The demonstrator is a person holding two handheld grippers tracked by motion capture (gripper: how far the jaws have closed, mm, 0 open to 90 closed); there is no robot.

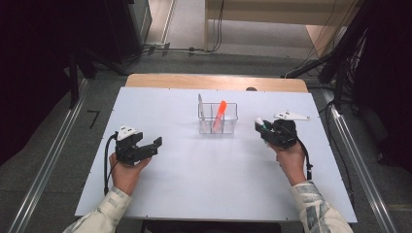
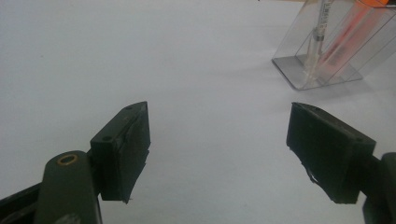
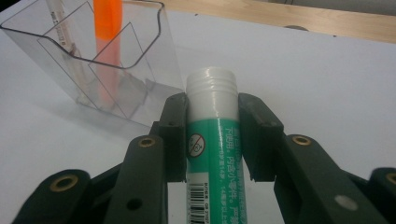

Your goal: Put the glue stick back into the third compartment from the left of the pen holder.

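Table: white tabletop (image 1: 194, 179) lay under both hands.
Organizer: clear divided holder (image 1: 217, 118) stood mid-table, an orange marker (image 1: 219, 115) and a thin pen (image 1: 200, 104) upright inside.
Left gripper (image 1: 148, 144): jaws spread wide, nothing between them.
Right gripper (image 1: 262, 127): jaws clamped on a green-and-white glue stick (image 3: 212, 154), just right of the holder.

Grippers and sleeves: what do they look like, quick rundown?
Both the left gripper and right gripper are black, with flat rectangular jaws, brass-ringed pivots and a pale three-cornered plate on top. A black cable trails from each. The sleeves are pale with a grey pattern.
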